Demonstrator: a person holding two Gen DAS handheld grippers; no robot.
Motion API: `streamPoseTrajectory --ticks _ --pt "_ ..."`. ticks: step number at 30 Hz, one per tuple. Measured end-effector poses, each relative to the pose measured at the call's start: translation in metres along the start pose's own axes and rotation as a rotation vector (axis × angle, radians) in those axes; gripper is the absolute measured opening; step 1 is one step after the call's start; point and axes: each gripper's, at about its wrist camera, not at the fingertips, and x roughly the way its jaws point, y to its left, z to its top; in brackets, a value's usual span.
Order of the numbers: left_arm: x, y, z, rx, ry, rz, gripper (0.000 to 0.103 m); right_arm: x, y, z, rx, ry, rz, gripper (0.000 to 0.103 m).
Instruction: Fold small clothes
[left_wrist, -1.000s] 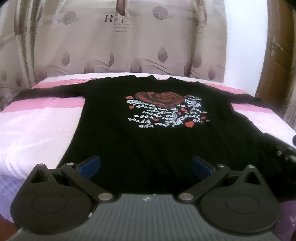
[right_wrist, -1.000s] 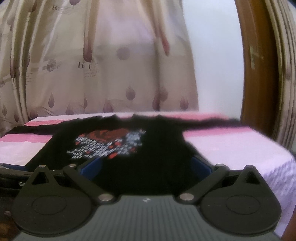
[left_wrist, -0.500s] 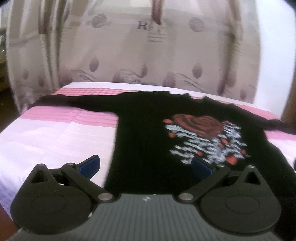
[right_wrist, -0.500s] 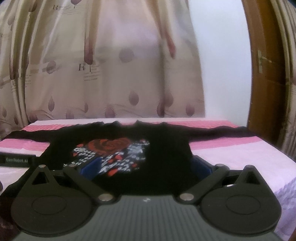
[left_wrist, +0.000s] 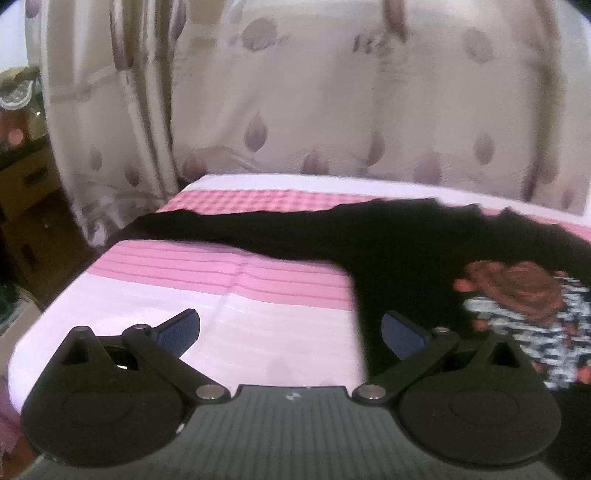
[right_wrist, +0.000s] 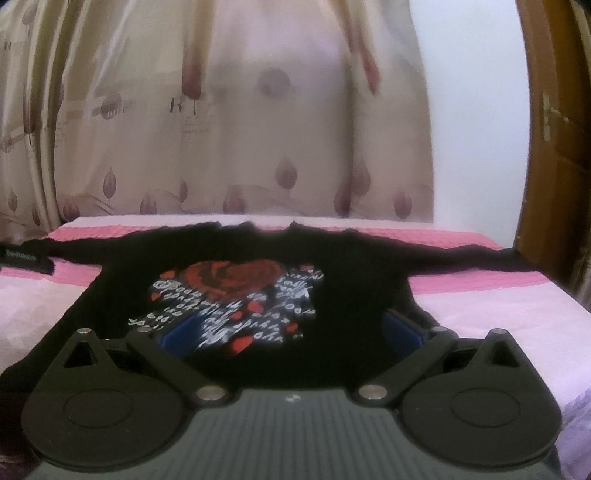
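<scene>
A black long-sleeved top (right_wrist: 354, 280) lies flat on the bed, sleeves spread out to both sides, with a red heart and white lettering print (right_wrist: 236, 295) on its chest. My right gripper (right_wrist: 290, 332) is open over the top's lower middle, holding nothing. In the left wrist view the same top (left_wrist: 424, 266) fills the right side, its left sleeve (left_wrist: 229, 229) reaching toward the bed's far left corner. My left gripper (left_wrist: 290, 330) is open above the bedsheet at the top's left side edge, with nothing between its fingers.
The bed has a pink and white striped sheet (left_wrist: 207, 295). A beige curtain with leaf prints (right_wrist: 221, 129) hangs behind it. A brown wooden door (right_wrist: 554, 129) stands at the right. Dark furniture (left_wrist: 26, 206) sits left of the bed. The other gripper's black body (right_wrist: 26, 258) shows at the left edge.
My left gripper has swung left, from over the top's middle to its left edge and the bare sheet. My right gripper has shifted slightly, now centred on the print.
</scene>
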Motion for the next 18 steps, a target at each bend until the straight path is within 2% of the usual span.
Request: streamPoseTrajectory --ticks 3,8,10,14,18 --pt "0.027 0.035 0.014 -0.008 0.037 0.032 0.103 0.010 0.001 -0.003 -0.002 0.032 -0.002 0.103" --pt "0.071 0.137 0.047 -0.150 0.011 0.058 0.103 0.028 0.005 -0.010 -0.017 0.083 -0.009 0.103" --pt "0.094 0.181 0.060 -0.229 0.037 0.027 0.103 0.033 0.008 -0.012 -0.028 0.099 -0.015 0.103" --pt "0.151 0.268 0.084 -0.404 0.150 -0.077 0.101 0.043 0.012 -0.015 -0.046 0.126 -0.029 0.103" --pt "0.191 0.316 0.093 -0.562 0.212 -0.106 0.101 0.051 0.015 -0.016 -0.069 0.147 -0.049 0.103"
